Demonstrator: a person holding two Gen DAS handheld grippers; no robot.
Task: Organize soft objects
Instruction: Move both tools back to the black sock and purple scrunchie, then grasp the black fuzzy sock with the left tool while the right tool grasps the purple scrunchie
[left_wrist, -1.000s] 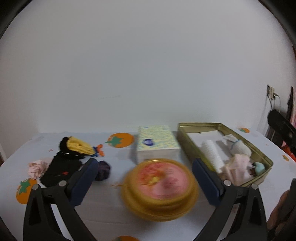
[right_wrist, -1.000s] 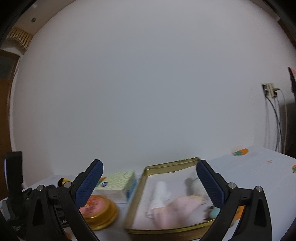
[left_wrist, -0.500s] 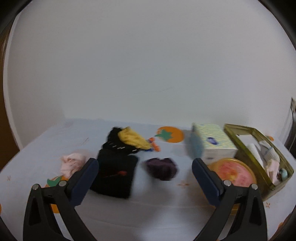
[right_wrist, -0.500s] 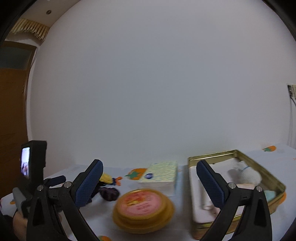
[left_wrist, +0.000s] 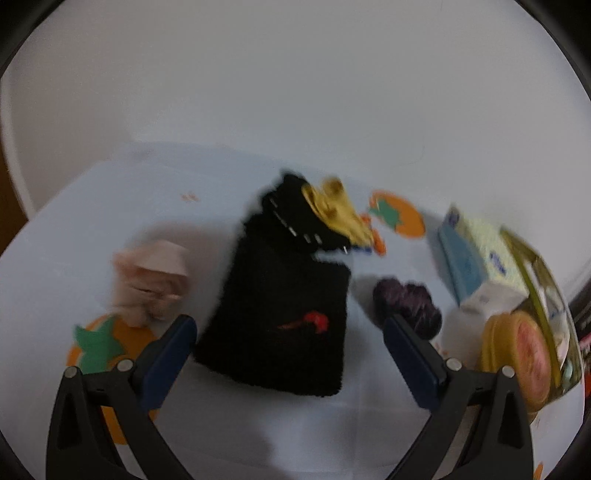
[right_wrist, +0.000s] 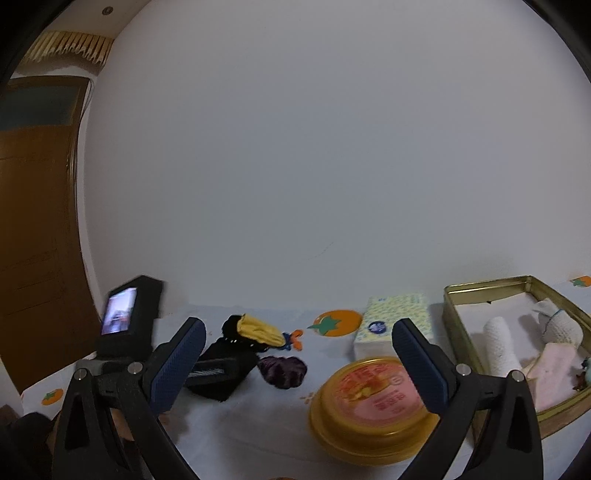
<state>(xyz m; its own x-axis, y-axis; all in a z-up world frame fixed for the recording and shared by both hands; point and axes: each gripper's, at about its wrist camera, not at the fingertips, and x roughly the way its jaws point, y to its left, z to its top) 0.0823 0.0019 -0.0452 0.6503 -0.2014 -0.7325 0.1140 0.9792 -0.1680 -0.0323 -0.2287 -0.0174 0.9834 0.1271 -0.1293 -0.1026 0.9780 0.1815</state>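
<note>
Tablecloth (left_wrist: 258, 424) holds black cloth (left_wrist: 280, 314) between pink cloth (left_wrist: 151, 284) and purple scrunchie (left_wrist: 406, 302).

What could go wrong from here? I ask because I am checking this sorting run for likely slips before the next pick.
The open left gripper frames the black cloth, whose far end lies against the yellow item; a pinch might drag both along. The purple scrunchie lies near the right finger and could be nudged. Carrying to the gold tin passes the round lid, which might get bumped.
</note>
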